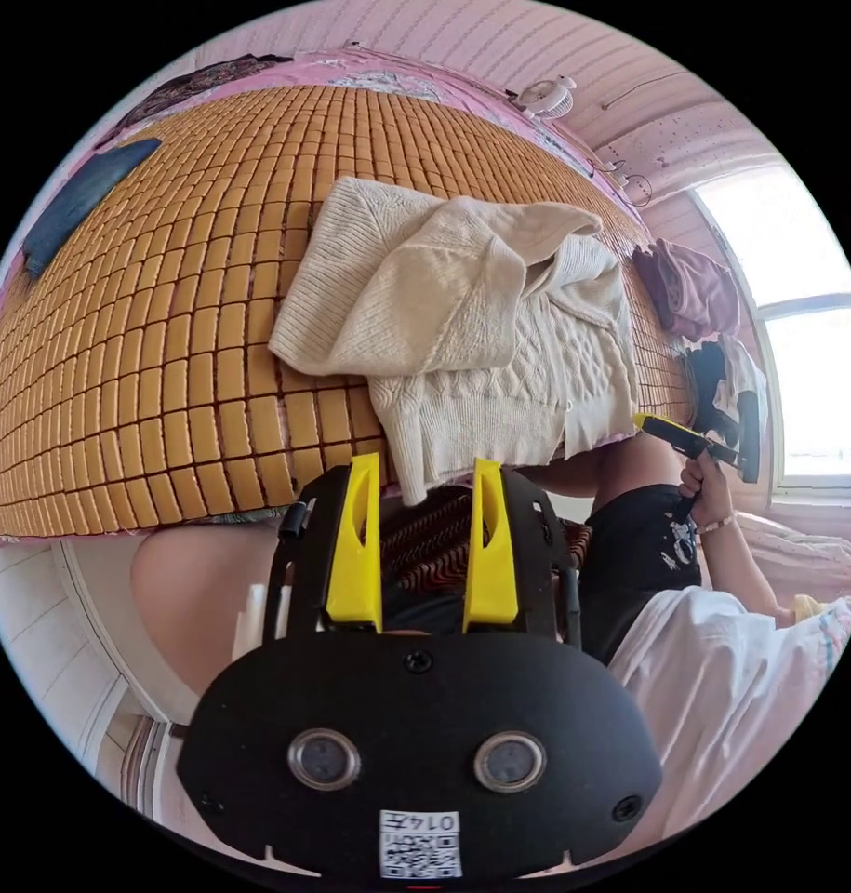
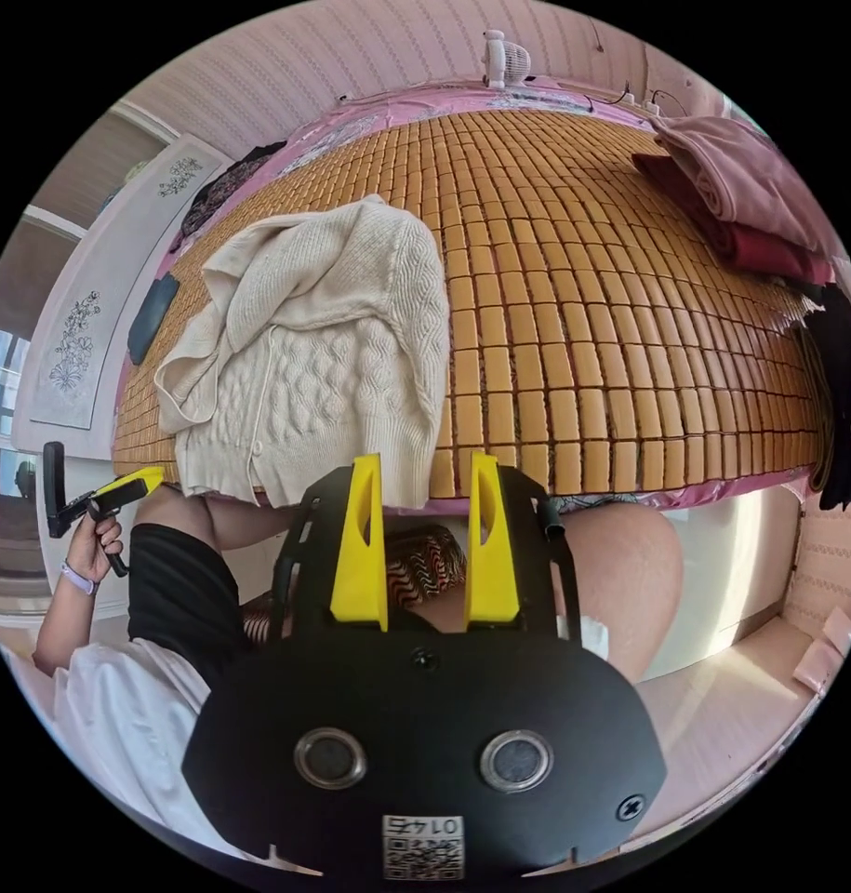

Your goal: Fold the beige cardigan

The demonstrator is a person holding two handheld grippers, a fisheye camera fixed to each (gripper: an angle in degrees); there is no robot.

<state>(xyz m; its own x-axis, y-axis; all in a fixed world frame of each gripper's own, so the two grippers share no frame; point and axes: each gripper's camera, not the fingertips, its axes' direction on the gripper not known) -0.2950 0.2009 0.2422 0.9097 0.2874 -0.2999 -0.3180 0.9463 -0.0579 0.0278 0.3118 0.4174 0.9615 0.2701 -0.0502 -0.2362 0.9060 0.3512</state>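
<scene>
The beige cardigan (image 1: 462, 326) lies bunched on the bamboo mat (image 1: 146, 353), near the bed's front edge, with one sleeve folded across its cable-knit front. A ribbed corner hangs over the edge just past my left gripper (image 1: 425, 459), whose yellow jaws stand open and empty. In the right gripper view the cardigan (image 2: 323, 372) lies to the left on the mat (image 2: 630, 353). My right gripper (image 2: 425, 456) is open at the bed edge, beside the hem's corner. A hand holds each gripper out to the side: the right gripper (image 1: 644, 420) and the left gripper (image 2: 141, 479).
Folded pink clothes (image 2: 741, 186) and dark garments (image 2: 839, 372) sit at one end of the bed, a dark blue item (image 1: 81, 200) at the other. A small fan (image 1: 546, 98) stands by the wall. The person's knees are below the edge.
</scene>
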